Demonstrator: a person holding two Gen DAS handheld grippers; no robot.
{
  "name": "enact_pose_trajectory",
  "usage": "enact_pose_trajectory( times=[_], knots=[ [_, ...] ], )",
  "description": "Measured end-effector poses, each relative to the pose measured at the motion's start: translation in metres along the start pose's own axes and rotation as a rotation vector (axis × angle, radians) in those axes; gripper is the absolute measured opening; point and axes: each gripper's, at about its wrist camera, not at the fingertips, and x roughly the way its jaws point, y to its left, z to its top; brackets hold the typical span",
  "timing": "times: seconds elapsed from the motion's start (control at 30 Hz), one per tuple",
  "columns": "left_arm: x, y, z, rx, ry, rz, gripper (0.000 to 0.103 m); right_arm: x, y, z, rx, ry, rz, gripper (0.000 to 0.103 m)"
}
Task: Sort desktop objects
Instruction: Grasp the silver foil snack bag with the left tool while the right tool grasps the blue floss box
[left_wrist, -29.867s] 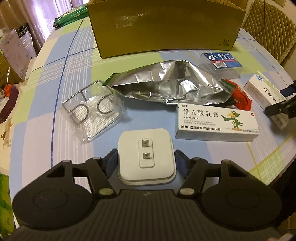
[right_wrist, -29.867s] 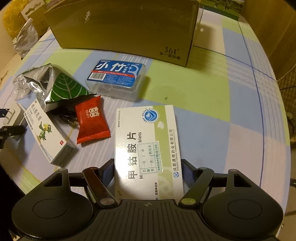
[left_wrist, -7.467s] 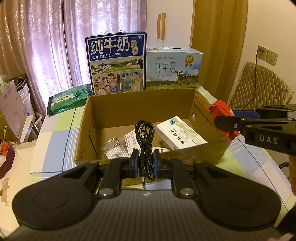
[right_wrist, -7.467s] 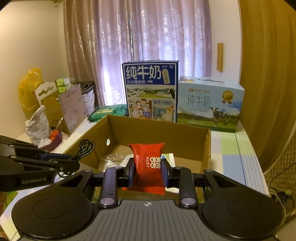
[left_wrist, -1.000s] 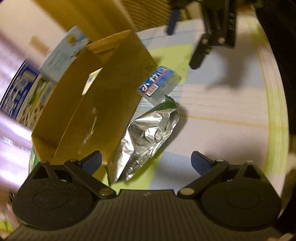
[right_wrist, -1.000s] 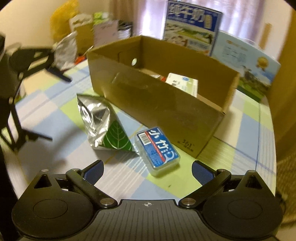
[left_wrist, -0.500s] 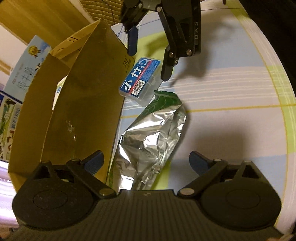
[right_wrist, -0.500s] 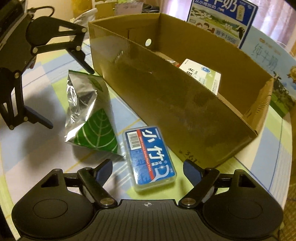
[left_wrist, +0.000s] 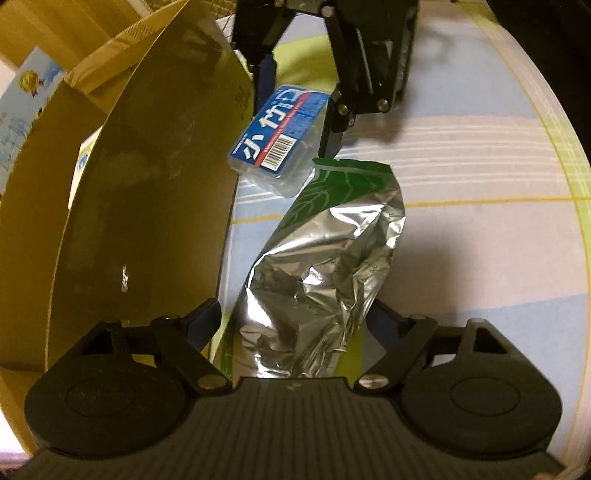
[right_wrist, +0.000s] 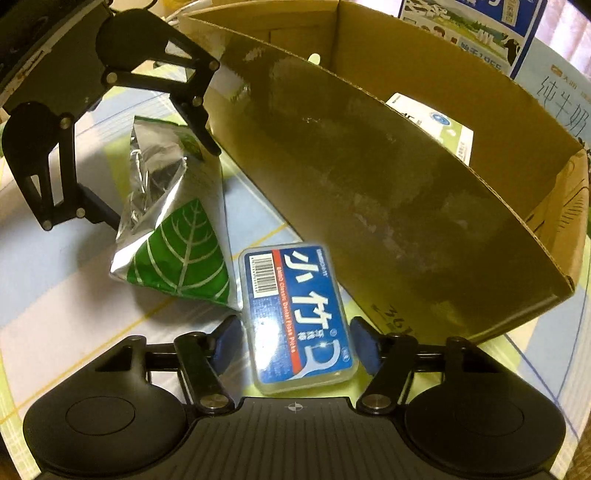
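Foil and plastic are what remain on the tablecloth (left_wrist: 480, 258), both lying just outside the near wall of the cardboard box (right_wrist: 369, 177). My judgement is that the step in hand is a paired pick: each tool takes one item, then both go over the wall and into the box.

To do it well, I want my left gripper (left_wrist: 295, 325) to close on the crumpled middle of the foil bag (left_wrist: 325, 266), not its loose edge, since the foil will likely collapse and slip. I should squeeze slowly and lift straight up, because the bag touches the floss-pick case (right_wrist: 299, 317) at its green end and dragging could shove the case. My right gripper (right_wrist: 295, 343) should clamp the long sides of the case squarely; the smooth plastic could pop out if pinched near a corner.

Both tools are spread wide and grasp nothing yet. On the left, the bag's silver end lies between the fingers, and whether the pads touch it I cannot tell. On the right, the blue pads flank the case closely on either side, seemingly just clear of it.
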Motion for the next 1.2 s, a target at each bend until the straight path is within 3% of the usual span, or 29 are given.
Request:
enact_pose_trajectory(
  times=[0.17, 0.57, 0.67, 0.77, 0.9, 1.07, 1.2],
  knots=[
    [-0.003, -0.001, 0.001, -0.102, 0.034, -0.007, 0.073, -0.004, 0.003, 0.0, 0.071, 0.02, -0.025, 0.054],
    [-0.038, -0.053, 0.01, -0.537, 0.105, -0.118, 0.069, -0.046, 0.038, -0.04, 0.546, 0.05, -0.091, 0.053],
    [-0.046, -0.067, 0.014, -0.567, 0.1, -0.133, 0.071, -0.058, 0.053, -0.053, 0.618, 0.042, -0.118, 0.053],
    [-0.048, -0.073, 0.018, -0.567, 0.098, -0.096, 0.077, -0.066, 0.067, -0.065, 0.638, 0.027, -0.138, 0.053],
    [-0.043, -0.068, 0.022, -0.667, 0.079, -0.056, 0.082, -0.068, 0.074, -0.072, 0.656, -0.015, -0.165, 0.053],
    [-0.029, -0.063, 0.025, -0.775, 0.079, -0.001, 0.082, -0.07, 0.079, -0.083, 0.652, -0.078, -0.197, 0.053],
    [-0.022, -0.059, 0.026, -0.799, 0.101, 0.031, 0.074, -0.07, 0.08, -0.088, 0.63, -0.111, -0.192, 0.054]
  ],
)
